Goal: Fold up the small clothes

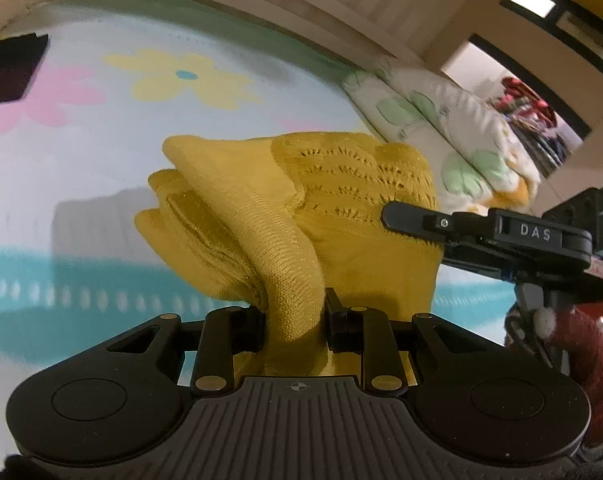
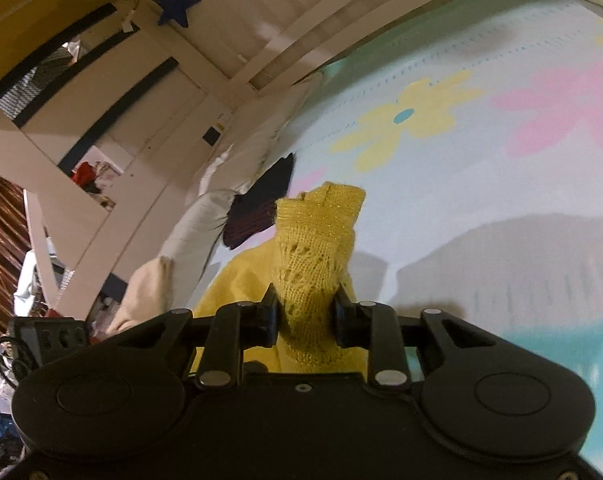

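A mustard-yellow knitted garment (image 1: 301, 208) is held up above a flower-print bedspread (image 1: 101, 152). My left gripper (image 1: 295, 322) is shut on a bunched fold of it. My right gripper (image 2: 304, 316) is shut on another bunched part of the same garment (image 2: 313, 256), the lacy knit rising between the jaws. In the left wrist view the right gripper (image 1: 397, 216) reaches in from the right, its fingers against the garment's lacy panel. The cloth hangs between both grippers, and its shadow falls on the bedspread (image 2: 501, 152).
A dark folded cloth (image 1: 9, 68) lies on the bedspread at the far left; it also shows in the right wrist view (image 2: 261, 204). A leaf-print pillow (image 1: 453, 128) lies at the right. White pillows (image 2: 205, 216) and a wooden bed frame (image 2: 301, 32) border the bed.
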Available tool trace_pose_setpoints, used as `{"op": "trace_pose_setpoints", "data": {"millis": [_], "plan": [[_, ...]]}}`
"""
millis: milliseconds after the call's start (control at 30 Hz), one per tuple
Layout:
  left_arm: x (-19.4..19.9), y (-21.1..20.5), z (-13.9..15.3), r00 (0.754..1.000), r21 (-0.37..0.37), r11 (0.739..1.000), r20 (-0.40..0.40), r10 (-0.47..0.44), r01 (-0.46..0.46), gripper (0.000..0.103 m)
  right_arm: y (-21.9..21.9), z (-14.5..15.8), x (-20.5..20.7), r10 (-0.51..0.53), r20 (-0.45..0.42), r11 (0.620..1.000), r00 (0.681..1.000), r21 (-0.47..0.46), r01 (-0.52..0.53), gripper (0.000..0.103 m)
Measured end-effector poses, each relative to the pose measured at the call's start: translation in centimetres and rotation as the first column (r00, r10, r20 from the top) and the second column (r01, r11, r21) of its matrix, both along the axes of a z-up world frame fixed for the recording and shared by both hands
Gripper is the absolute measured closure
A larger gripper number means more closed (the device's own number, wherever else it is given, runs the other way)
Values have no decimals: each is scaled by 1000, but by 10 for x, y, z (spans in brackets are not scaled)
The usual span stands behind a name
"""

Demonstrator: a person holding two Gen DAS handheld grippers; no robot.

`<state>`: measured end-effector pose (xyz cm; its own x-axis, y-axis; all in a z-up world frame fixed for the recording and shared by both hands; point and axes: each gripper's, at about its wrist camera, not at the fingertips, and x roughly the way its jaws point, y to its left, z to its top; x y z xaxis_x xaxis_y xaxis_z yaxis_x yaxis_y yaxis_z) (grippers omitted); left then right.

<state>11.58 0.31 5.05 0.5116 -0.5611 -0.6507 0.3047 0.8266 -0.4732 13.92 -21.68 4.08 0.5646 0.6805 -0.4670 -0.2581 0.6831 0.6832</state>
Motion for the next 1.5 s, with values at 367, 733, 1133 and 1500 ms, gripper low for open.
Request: {"op": "trace_pose_setpoints", "data": {"millis": [367, 733, 1133, 1500], "plan": [[-10, -7, -90, 990, 307, 951, -128, 63, -20, 41, -13, -59, 11, -162, -12, 874, 987, -466, 138, 53], [12, -30, -62, 993, 370, 922, 78, 92, -115, 30, -2, -57, -23, -151, 31, 886, 988, -439, 149, 13], [-49, -47, -73, 991, 434, 895, 122, 51, -99, 27, 11, -72, -111, -176, 43, 824, 983, -540, 171, 0], [-91, -44, -70, 980, 435, 882, 159, 122, -181, 27, 9, -71, -155, -265, 86, 806, 960, -527, 270, 0]]}}
